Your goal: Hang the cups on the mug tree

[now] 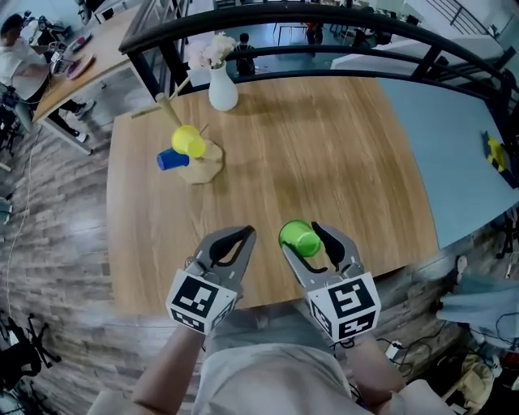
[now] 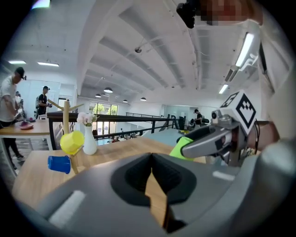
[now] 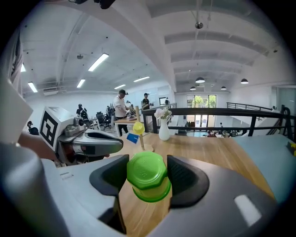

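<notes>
A green cup is clamped between the jaws of my right gripper, held near the table's front edge with its base toward the camera. Beside it on the left, my left gripper is shut with nothing in it. The wooden mug tree stands at the far left of the table. A yellow cup and a blue cup hang on its pegs.
A white vase with pale flowers stands at the table's far edge, by a black railing. The wooden table ends close in front of me. People work at a desk far left.
</notes>
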The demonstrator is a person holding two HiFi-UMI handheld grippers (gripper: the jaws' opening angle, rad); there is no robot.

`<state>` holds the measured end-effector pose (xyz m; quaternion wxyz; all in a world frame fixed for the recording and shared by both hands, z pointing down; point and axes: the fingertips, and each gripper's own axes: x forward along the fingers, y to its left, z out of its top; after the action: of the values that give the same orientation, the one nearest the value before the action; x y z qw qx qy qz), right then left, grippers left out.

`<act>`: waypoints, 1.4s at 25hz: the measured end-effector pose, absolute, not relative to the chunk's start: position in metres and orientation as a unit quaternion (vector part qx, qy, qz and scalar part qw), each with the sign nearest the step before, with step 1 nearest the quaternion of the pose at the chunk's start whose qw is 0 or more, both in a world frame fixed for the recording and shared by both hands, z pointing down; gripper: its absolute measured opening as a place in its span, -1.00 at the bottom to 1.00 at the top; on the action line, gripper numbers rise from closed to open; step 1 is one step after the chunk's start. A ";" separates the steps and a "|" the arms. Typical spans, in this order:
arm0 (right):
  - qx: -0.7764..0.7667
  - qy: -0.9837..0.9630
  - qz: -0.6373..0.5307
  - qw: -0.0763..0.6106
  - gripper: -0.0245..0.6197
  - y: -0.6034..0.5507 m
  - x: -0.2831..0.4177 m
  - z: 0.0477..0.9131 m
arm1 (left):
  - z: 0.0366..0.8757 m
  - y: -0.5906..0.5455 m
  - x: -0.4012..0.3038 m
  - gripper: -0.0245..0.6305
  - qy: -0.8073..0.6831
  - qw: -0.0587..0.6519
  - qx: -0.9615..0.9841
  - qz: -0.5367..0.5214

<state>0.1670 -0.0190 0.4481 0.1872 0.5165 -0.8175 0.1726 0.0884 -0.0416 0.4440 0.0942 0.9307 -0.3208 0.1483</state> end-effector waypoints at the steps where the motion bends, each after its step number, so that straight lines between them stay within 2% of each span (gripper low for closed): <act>1: 0.514 -0.820 0.169 0.185 -0.10 -0.019 0.162 0.439 | 0.435 -0.042 0.082 -0.92 -0.326 0.091 0.930 0.146; 10: 0.481 -0.851 0.129 0.169 -0.11 -0.009 0.110 0.366 | 0.360 -0.029 0.032 -0.92 -0.365 0.057 0.921 0.125; 22: 0.407 -0.903 0.074 0.115 -0.11 0.010 0.022 0.268 | 0.289 0.006 -0.043 -0.92 -0.422 0.027 0.902 0.091; 35: 0.355 -0.925 0.052 0.127 -0.11 0.009 -0.039 0.266 | 0.279 0.009 -0.100 -0.92 -0.469 0.019 0.880 0.078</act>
<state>-0.0388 0.0087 0.2661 0.1265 0.3553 -0.9247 0.0518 -0.1004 0.0090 0.2786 0.0194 0.8797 -0.4686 0.0783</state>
